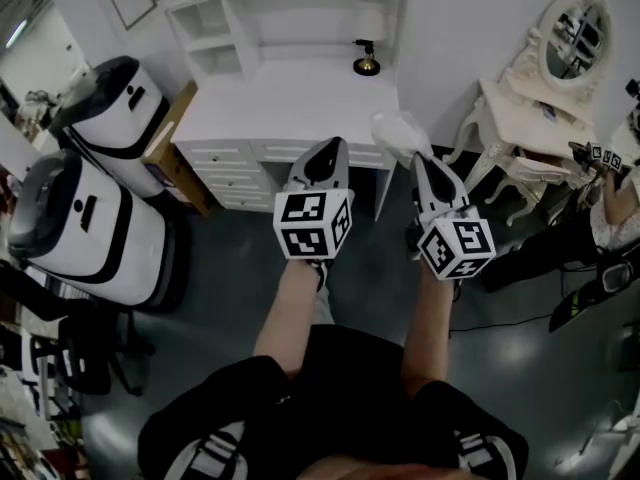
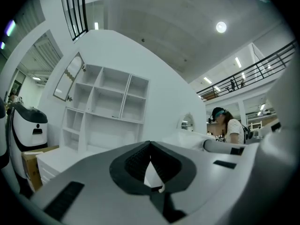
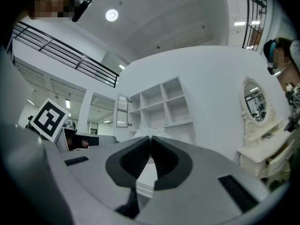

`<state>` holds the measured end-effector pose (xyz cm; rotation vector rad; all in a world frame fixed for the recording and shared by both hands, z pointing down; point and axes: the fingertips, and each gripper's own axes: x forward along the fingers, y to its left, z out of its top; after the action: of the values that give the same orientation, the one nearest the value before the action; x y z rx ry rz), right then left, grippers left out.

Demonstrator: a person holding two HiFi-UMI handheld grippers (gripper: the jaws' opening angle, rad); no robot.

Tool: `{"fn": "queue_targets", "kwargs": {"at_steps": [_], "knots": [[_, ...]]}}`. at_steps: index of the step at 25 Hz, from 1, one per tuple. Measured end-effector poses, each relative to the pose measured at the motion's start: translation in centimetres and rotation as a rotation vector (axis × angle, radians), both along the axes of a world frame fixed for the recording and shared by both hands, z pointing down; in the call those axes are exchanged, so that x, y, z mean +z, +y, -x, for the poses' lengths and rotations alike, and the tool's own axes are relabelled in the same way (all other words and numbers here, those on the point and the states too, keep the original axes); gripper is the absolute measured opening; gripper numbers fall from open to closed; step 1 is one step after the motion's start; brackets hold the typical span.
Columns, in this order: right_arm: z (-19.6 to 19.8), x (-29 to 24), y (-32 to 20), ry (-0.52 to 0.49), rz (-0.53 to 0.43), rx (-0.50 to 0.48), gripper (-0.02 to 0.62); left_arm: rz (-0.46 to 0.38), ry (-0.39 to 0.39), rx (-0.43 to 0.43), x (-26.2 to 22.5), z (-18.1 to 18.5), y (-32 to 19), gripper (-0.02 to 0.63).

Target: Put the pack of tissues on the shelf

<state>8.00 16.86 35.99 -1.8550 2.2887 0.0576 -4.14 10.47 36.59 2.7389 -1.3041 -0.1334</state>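
The white pack of tissues (image 1: 398,131) hangs in the air off the desk's right front corner, with my right gripper (image 1: 420,158) shut on its near edge. In the right gripper view the jaws meet at the tip of the right gripper (image 3: 150,144) and a bit of the white pack (image 3: 152,131) shows just beyond them. My left gripper (image 1: 328,146) floats beside it over the desk's front edge, shut with nothing in it; the left gripper (image 2: 150,156) has its jaws pressed together. The white shelf unit (image 1: 290,18) rises at the back of the white desk (image 1: 290,103).
A small black and gold object (image 1: 367,58) stands at the desk's back right. Two white and black machines (image 1: 100,228) and a cardboard box (image 1: 170,148) are left of the desk. At the right stand a white vanity table with an oval mirror (image 1: 575,38) and a person (image 1: 620,198).
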Motion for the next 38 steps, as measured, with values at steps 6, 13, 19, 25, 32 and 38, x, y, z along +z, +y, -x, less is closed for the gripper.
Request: {"fn": "queue_targets", "kwargs": {"at_steps": [6,13,19,25,32,38], "knots": [[-2.1,0.1,-1.4,-0.006,0.008,0.049,0.021,0.013,0.026,0.021,0.3,-1.6,-2.3,0.011],[-4.7,-0.3,-5.7,-0.020,0.004,0.083,0.021,0.020,0.026,0.031,0.4,-3.3,-7.2,0.011],[-4.0,-0.6,-11.5,-0.053,0.007,0.047,0.021,0.009,0.010,0.010,-0.8,-2.8,-12.4,0.011],[-2.3,-0.5,-17.9,-0.088,0.010,-0.031,0.020,0.045,-0.005,-0.017,0.2,-2.0,-18.6,0.011],[-1.0,1.2,-25.3,-0.160,0.036,-0.066,0.021,0.033,-0.051,-0.063,0.5,1.4,-25.8,0.011],[0.8,0.9,-31.2,-0.160,0.026,-0.086,0.021,0.038,-0.053,-0.067,0.5,2.8,-31.9,0.011]]}}
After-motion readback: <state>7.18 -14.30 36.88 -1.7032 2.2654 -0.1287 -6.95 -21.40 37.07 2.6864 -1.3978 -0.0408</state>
